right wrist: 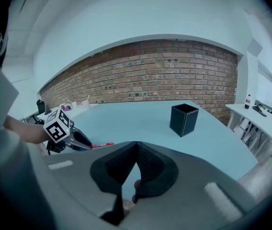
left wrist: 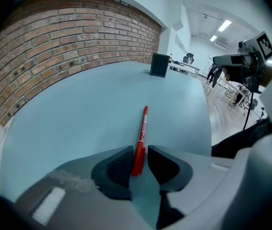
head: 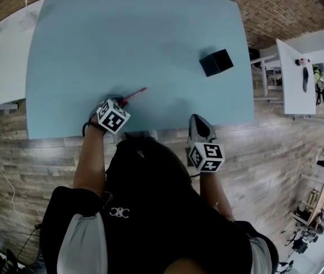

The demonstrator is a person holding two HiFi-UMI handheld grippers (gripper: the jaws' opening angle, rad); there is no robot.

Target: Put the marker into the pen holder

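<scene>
A red marker lies flat on the light blue table, near its front edge on the left. My left gripper points down at the marker's near end. In the left gripper view the marker lies between the open jaws of my left gripper, with a gap at the right pad. The black square pen holder stands upright at the table's right side, far from the marker. My right gripper hangs over the table's front edge, its jaws shut with nothing between them.
A white table with a bottle and a dark object stands to the right of the blue table. Another white table with small items adjoins the left side. A brick wall runs behind the table's far edge.
</scene>
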